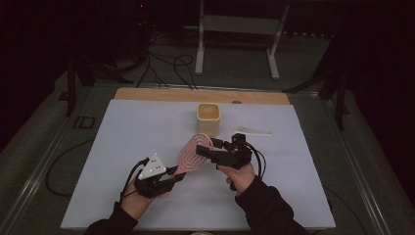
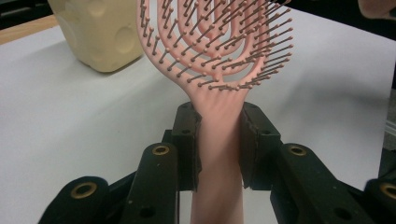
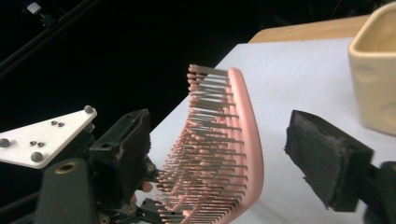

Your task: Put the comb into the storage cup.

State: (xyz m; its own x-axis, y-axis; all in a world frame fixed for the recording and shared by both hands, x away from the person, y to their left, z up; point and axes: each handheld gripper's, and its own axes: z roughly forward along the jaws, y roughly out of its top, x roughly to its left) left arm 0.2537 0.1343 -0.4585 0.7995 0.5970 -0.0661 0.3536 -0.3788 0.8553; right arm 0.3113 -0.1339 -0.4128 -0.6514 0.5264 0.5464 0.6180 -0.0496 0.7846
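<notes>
A pink hairbrush [image 1: 192, 151] is held just over the white mat, its head pointing toward the cup. My left gripper [image 1: 177, 175] is shut on the brush's handle [image 2: 219, 154], both pads pressed against its sides in the left gripper view. My right gripper [image 1: 208, 147] stands open astride the brush head [image 3: 243, 154]. One pad [image 3: 130, 144] faces the bristle tips. The other pad [image 3: 327, 158] faces the smooth back, with a clear gap of mat between them.
A cream square cup [image 1: 208, 119] stands upright just beyond the brush, close to the right gripper. A flat white piece [image 1: 252, 130] lies to the cup's right. The white mat [image 1: 122, 147] covers the wooden table [image 1: 161, 94]; a metal stand [image 1: 235, 34] and cables lie on the floor behind.
</notes>
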